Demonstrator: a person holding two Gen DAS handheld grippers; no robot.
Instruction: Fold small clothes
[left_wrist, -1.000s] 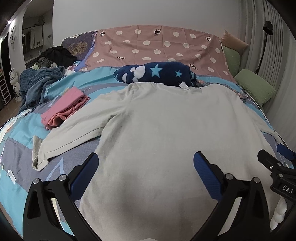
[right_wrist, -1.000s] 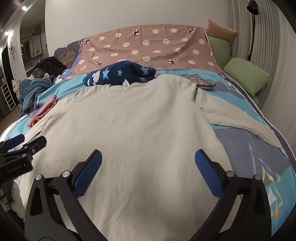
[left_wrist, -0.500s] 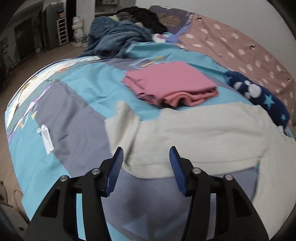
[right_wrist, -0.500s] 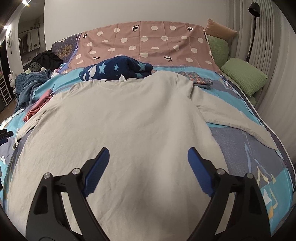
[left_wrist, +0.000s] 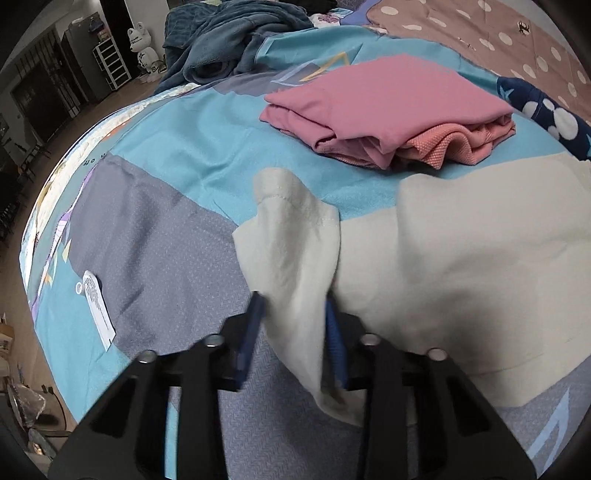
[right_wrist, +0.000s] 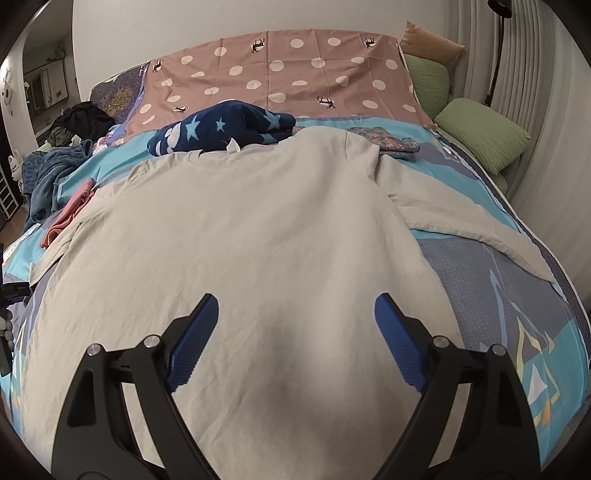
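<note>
Lying spread over the bed (right_wrist: 517, 295), a pale grey long-sleeved shirt (right_wrist: 258, 240) covers most of the patchwork blue and grey bedcover, its collar toward the headboard end and its two sleeves reaching out to either side. The left gripper (left_wrist: 293, 306) has its blue fingers (left_wrist: 255, 317) clenched on the cuff end of the shirt's left sleeve (left_wrist: 291, 251); the cloth bunches up between the fingers and rises off the cover, with the stitched hem of the cuff standing above them. Beyond that sleeve, on the blue part of the cover, sits a folded pink garment (left_wrist: 388, 107) with an orange-pink knit piece tucked beneath its near edge. A white label (left_wrist: 98, 302) lies flat on the grey patch to the left, well apart from the sleeve. A dark teal blanket (left_wrist: 229, 40) is heaped at the far corner.

The right gripper (right_wrist: 295, 317) hovers over the lower body of the shirt with its fingers spread wide, released and grasping nothing. In this view a navy star-patterned fleece (right_wrist: 221, 129) lies just past the collar, against a brown polka-dot sheet (right_wrist: 288, 74). A small folded floral cloth (right_wrist: 391, 142) sits beside the shirt's right shoulder. Two green pillows (right_wrist: 480, 136) and a tan one rest at the right edge, near the curtain.
</note>
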